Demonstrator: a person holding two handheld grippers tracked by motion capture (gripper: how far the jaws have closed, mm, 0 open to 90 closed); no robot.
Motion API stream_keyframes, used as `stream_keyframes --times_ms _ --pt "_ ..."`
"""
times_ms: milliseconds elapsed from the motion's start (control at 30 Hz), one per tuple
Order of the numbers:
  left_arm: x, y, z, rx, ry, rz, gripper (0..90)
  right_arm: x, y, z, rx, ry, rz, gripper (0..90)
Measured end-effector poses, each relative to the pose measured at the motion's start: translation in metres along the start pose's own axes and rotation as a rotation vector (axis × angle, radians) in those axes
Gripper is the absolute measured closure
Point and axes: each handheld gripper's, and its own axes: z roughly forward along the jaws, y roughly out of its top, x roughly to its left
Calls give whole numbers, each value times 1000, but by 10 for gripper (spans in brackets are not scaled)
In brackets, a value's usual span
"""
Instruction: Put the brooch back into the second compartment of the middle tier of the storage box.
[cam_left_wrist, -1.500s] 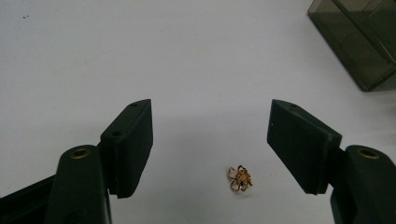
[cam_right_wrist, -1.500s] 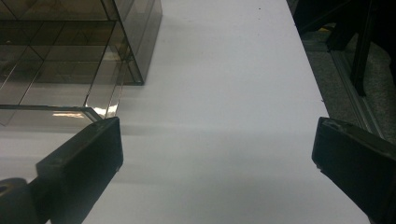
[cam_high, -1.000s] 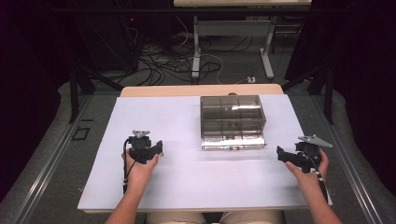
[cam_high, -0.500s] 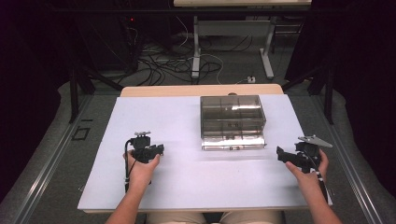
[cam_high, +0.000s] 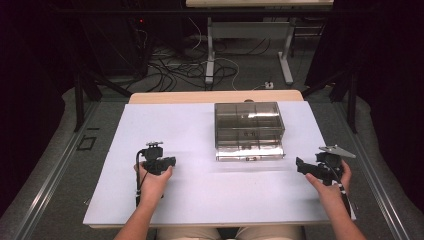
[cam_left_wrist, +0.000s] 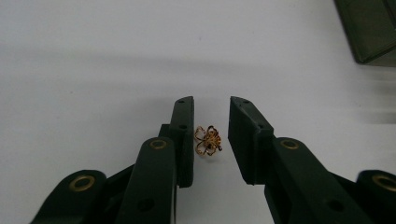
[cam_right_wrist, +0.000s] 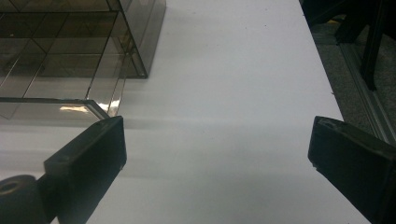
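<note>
Gold wire, bent into a small flower-like trinket (cam_left_wrist: 208, 140), is lying on the white desk (cam_high: 200, 195) between the jaws of the left gripper (cam_left_wrist: 211, 122). Those jaws have just been closing and are now standing narrowly apart around it; one pad is sitting just beside the wire or barely touching it, the other is showing a sliver of white, so nothing is pinching it yet. From the high view, the left hand (cam_high: 151, 181) is resting toward the desk's left part, forearm coming in from the near edge, its gripper (cam_high: 172, 161) pointing level toward the desk's middle. The trinket is too small to make out from there.

Near the right edge, the right hand (cam_high: 327, 182) is holding the right gripper (cam_high: 299, 164) level, pointing left toward the smoky transparent organizer box (cam_high: 249, 129), which is standing at the middle of the far half. In the right gripper view, its gripper (cam_right_wrist: 217, 144) is showing jaws spread wide over bare desk, with the box (cam_right_wrist: 70, 51) and its slightly protruding lower drawer just ahead, apart from them. That view is revealing the box's inner dividers up close.

Counted: two grippers, one box, one trinket.
</note>
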Motion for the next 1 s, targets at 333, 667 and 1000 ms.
stream_keyframes --times_ms 333,667,1000 --pt "-1 0 3 9 11 -4 769 -1 0 0 7 3 -6 41" --pt "-1 0 3 28 9 -1 828 0 -1 0 8 8 0 48" --pt "0 1 1 22 24 1 877 -1 -1 0 8 10 -6 51"
